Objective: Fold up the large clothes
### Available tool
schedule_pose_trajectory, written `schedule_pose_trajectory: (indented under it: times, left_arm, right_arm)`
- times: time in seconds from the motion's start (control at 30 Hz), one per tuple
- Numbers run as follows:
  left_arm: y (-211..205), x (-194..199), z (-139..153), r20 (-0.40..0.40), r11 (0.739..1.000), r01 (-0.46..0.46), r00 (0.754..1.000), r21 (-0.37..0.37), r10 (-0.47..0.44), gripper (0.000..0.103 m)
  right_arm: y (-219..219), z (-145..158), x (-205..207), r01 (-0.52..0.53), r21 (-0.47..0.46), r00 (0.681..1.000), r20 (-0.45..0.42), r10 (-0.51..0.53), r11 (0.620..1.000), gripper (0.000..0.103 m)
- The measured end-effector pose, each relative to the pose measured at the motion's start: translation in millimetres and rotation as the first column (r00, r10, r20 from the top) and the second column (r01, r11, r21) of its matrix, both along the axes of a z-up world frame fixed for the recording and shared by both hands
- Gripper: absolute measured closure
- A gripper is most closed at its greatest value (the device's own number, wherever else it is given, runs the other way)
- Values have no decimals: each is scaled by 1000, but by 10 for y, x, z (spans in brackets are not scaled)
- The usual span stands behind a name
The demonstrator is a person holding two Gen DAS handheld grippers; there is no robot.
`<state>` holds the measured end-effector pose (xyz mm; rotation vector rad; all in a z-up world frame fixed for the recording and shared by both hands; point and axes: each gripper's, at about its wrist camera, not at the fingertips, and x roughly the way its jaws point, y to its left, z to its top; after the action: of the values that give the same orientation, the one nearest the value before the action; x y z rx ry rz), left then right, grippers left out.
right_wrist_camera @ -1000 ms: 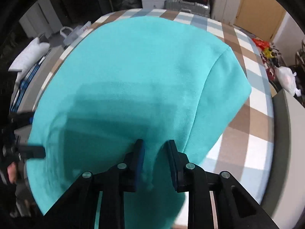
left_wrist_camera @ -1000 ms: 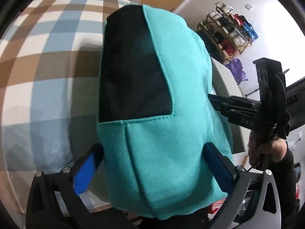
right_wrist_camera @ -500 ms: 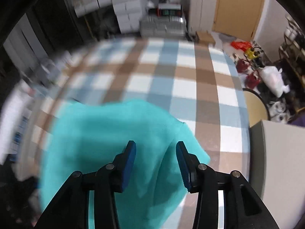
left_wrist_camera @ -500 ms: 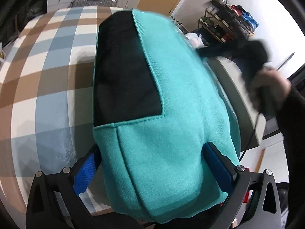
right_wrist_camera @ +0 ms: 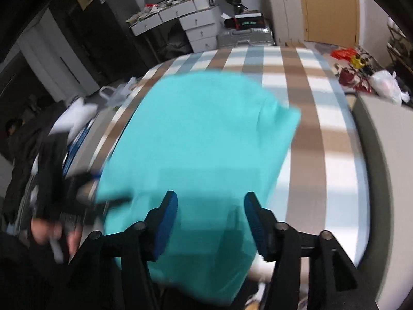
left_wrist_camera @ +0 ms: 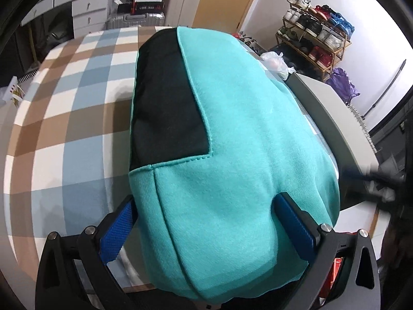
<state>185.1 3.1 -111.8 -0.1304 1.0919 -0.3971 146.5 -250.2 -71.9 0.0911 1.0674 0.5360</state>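
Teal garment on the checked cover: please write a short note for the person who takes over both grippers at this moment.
Left gripper: jaws wide, the near end of the teal garment between them; whether they press it is unclear.
Right gripper: jaws have just been opening and grip nothing; the garment lies beyond them.
Garment: bunched on the checked cover, black panel facing up.
Done: apparently a first fold.
Left: flatten it and finish folding.
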Motion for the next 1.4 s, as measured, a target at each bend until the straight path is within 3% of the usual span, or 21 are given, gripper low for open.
schedule_pose_trajectory:
  times: [0.17,0.23,0.4,0.47,0.6,0.7,0.77,0.87,0.93,1.03,1.1,1.17,1.2,1.3,1.4]
  left_arm:
    - [7,81,-64,-20,1000,3,1000,6,-3,0]
    - [10,85,-66,-20,1000,-12,1000,9,12,0]
    - [49,87,-63,-35,1000,-17,999,-7,17,0]
    - [82,75,-68,-41,1000,-18,999,-20,18,0]
    - [98,50,-85,-50,999,-30,998,-36,29,0]
    - [64,42,-82,-48,999,-33,998,-24,32,0]
    - [75,63,-79,-62,999,-31,998,-30,29,0]
    - [156,144,-55,-130,998,-2,992,-67,-6,1]
    - [272,194,-10,-177,995,-2,984,-97,-15,1]
    - [539,261,139,-150,991,-49,988,-124,30,1]
    - [692,361,151,-155,981,-85,986,-175,58,1]
    - [755,550,21,-218,971,-76,976,-227,25,1]
    - [757,612,-54,-249,965,-73,969,-251,8,1]
    - [731,833,-333,-354,911,-54,930,-408,-103,1]
    - [663,969,-509,-402,869,-36,895,-494,-191,1]
  right_arm:
    - [70,-696,-143,74,111,989,-135,-59,991,49]
    - [151,-840,-135,96,187,993,-85,-81,978,49]
    - [122,-871,-78,173,293,984,-99,-150,940,46]
    - [45,-766,-141,148,303,988,-85,-128,941,47]
    - [-331,-623,-291,212,425,976,-48,-212,880,47]
    - [-241,-864,-252,230,401,973,-111,-202,887,47]
    - [-146,-962,-243,220,416,975,-84,-204,882,46]
    - [-36,-896,-229,201,409,979,-76,-187,890,31]
    - [-34,-816,-200,188,397,982,-83,-169,899,31]
    - [-236,-689,-198,203,446,979,-67,-194,872,31]
    - [-365,-614,-175,224,450,973,-45,-228,865,14]
    - [-436,-592,-58,253,427,964,-37,-263,868,6]
    - [-465,-603,37,263,430,962,-54,-267,864,6]
    - [-495,-735,371,268,476,963,-150,-222,838,6]
    - [-431,-955,725,299,475,944,-274,-183,828,6]
